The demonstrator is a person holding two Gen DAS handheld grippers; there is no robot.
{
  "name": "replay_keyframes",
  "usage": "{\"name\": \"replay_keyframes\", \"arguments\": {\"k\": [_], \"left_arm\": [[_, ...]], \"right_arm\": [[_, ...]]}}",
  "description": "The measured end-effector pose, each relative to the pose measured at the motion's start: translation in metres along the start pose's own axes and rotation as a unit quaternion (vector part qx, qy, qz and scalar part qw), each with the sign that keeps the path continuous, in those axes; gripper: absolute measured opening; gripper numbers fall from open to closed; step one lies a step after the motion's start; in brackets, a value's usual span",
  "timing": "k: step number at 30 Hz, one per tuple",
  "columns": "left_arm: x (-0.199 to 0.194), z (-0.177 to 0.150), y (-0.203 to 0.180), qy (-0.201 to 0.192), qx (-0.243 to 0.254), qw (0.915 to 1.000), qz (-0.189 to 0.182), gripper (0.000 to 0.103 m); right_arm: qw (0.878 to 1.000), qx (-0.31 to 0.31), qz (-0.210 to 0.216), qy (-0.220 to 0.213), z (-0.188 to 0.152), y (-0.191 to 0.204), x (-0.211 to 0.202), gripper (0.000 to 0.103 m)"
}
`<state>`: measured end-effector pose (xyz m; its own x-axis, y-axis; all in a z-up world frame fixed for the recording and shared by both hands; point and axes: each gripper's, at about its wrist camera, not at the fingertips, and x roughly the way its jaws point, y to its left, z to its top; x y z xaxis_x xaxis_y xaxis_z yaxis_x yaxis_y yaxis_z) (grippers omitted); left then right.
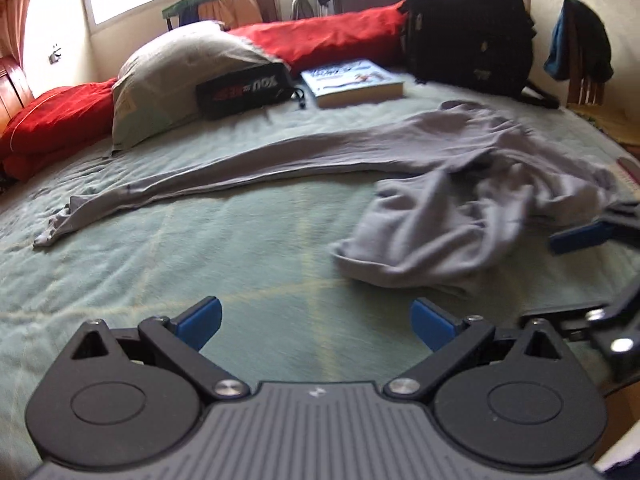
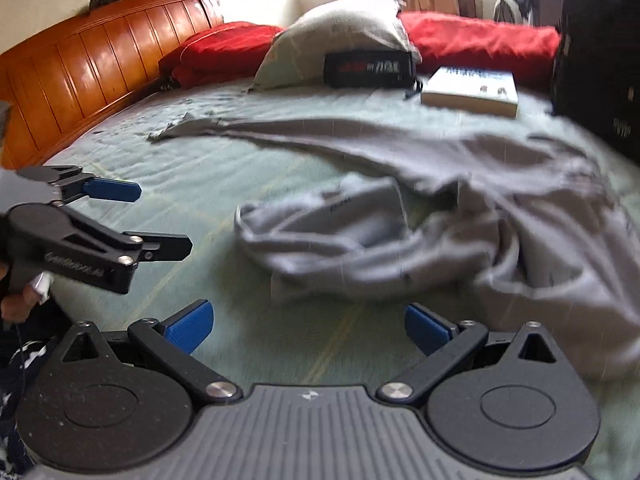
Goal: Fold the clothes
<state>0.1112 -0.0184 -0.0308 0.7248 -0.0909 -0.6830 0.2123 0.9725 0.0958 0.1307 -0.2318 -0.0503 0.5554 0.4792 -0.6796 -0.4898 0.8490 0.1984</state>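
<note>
Left wrist view: the left gripper [image 1: 316,322], fingers spread and holding nothing, hovers over the bed [image 1: 224,248]. The grey shirt [image 1: 440,216] lies crumpled toward the right edge, one long sleeve stretched leftward. Behind it sit a book [image 1: 354,80], a black pouch [image 1: 244,90] and a backpack [image 1: 468,24].

Right wrist view: the right gripper [image 2: 308,328] is likewise spread and empty before the shirt; the pouch's lettering is unreadable.
</note>
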Motion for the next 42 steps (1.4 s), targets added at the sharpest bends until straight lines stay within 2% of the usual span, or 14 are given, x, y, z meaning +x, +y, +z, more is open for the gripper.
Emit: {"name": "replay_keyframes", "arguments": {"k": [4,6,9,13,19,22,25,27,30,34,37,42], "left_arm": [[-0.014,-0.017,-0.009,-0.003,-0.018,0.9998,0.008,0.101],[-0.020,-0.025,-0.012,0.000,-0.024,0.9996,0.018,0.101],[-0.029,-0.030,-0.013,-0.010,-0.028,0.9990,0.033,0.101],[-0.039,-0.033,-0.009,-0.023,-0.033,0.9976,0.057,0.101],[-0.036,-0.041,0.007,-0.015,-0.052,0.9962,0.068,0.101],[-0.034,-0.046,0.016,-0.010,-0.062,0.9955,0.071,0.101],[-0.032,-0.051,0.026,-0.007,-0.078,0.9944,0.071,0.101],[-0.032,-0.054,0.031,-0.005,-0.084,0.9938,0.072,0.101],[-0.030,-0.056,0.035,-0.004,-0.091,0.9935,0.069,0.101],[-0.027,-0.058,0.030,-0.005,-0.088,0.9945,0.057,0.101],[-0.026,-0.057,0.023,-0.006,-0.080,0.9955,0.050,0.101],[-0.027,-0.054,0.013,-0.008,-0.070,0.9965,0.046,0.101]], "right_arm": [[0.999,0.017,0.036,0.022,-0.005,0.000,0.002,0.103],[0.999,0.014,0.040,0.033,-0.003,0.001,0.005,0.103],[0.999,-0.010,0.014,0.030,0.004,0.005,0.007,0.103],[0.996,-0.069,-0.048,0.020,0.022,0.017,0.015,0.103],[0.978,-0.189,-0.082,0.030,0.042,0.060,0.047,0.103],[0.969,-0.218,-0.100,0.052,0.047,0.079,0.075,0.103],[0.959,-0.238,-0.141,0.061,0.048,0.091,0.103,0.103],[0.957,-0.233,-0.165,0.050,0.051,0.088,0.108,0.103],[0.952,-0.206,-0.224,0.030,0.056,0.071,0.101,0.103],[0.959,-0.142,-0.244,0.007,0.061,0.037,0.072,0.103],[0.959,-0.101,-0.264,-0.005,0.061,0.010,0.055,0.103],[0.954,-0.040,-0.297,-0.001,0.053,-0.040,0.039,0.103]]}}
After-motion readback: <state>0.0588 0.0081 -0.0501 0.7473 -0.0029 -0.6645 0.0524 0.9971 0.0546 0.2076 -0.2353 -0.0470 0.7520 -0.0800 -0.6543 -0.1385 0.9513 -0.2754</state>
